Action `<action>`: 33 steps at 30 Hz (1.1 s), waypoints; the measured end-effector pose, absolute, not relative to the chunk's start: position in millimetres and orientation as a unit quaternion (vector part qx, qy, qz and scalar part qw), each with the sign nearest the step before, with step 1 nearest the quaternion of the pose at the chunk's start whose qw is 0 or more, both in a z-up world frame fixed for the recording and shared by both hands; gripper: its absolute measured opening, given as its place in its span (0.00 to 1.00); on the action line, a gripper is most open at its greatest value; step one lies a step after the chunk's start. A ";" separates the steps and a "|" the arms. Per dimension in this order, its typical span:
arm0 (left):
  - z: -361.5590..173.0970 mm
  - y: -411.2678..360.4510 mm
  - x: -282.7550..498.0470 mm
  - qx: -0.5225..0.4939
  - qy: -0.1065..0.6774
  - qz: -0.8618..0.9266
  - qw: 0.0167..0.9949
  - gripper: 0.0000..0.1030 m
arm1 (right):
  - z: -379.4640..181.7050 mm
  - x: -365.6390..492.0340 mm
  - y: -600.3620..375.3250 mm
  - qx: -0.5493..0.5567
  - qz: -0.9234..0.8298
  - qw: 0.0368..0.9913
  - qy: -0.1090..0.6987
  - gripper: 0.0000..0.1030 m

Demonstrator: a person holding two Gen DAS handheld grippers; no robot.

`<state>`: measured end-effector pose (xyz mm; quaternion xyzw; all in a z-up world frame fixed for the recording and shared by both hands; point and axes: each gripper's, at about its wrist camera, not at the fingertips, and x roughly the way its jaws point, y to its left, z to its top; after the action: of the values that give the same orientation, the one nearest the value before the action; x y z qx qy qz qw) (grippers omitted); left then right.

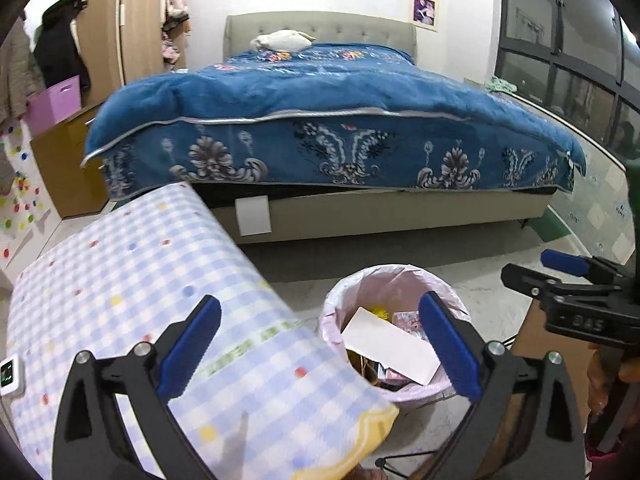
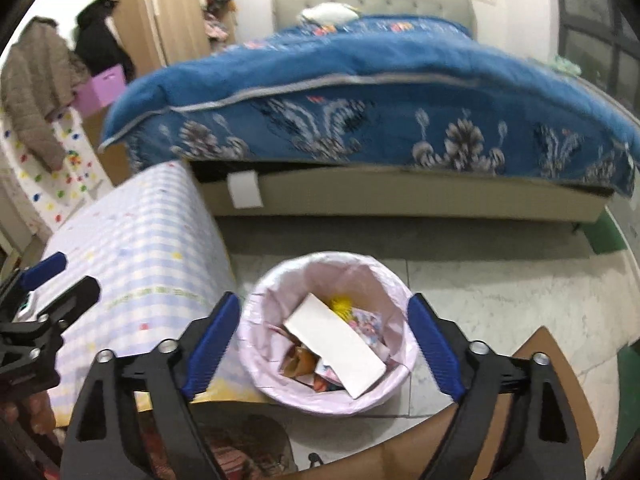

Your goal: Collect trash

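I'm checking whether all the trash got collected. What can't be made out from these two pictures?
- Lower layers of the trash bin: the white box lying on top covers them, both views.
- Printed wrappers in the bin: motion blur, right wrist view.
- Floor below the table: hidden by the checked tablecloth, both views.
- Small device: cut off at the left edge, left wrist view.

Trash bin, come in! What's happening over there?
Both hand-held grippers, left and right, open, empty. Trash bin holds white box and wrappers. Nothing blocking.
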<state>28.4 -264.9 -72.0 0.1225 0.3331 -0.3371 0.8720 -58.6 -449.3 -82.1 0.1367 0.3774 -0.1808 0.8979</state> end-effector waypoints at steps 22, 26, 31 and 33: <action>2.8 -67.6 -23.3 0.070 0.370 -0.103 0.921 0.94 | 57.4 -84.0 -266.3 0.054 0.040 0.956 0.287 0.90; 10.4 -35.6 -32.0 0.061 0.373 -0.060 0.924 0.94 | 70.7 -87.7 -239.1 0.026 0.055 0.959 0.277 0.90; 15.7 -2.7 -47.0 0.055 0.374 -0.028 0.925 0.94 | 71.8 -91.7 -214.2 0.003 0.077 0.956 0.282 0.90; 14.8 7.7 -52.3 0.054 0.379 -0.017 0.923 0.94 | 68.9 -91.1 -208.1 -0.003 0.084 0.955 0.284 0.90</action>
<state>-52.3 7.7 14.8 0.0545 0.3794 -0.0167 0.9235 -91.1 -208.1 68.9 -0.0027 0.2844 0.0844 0.9550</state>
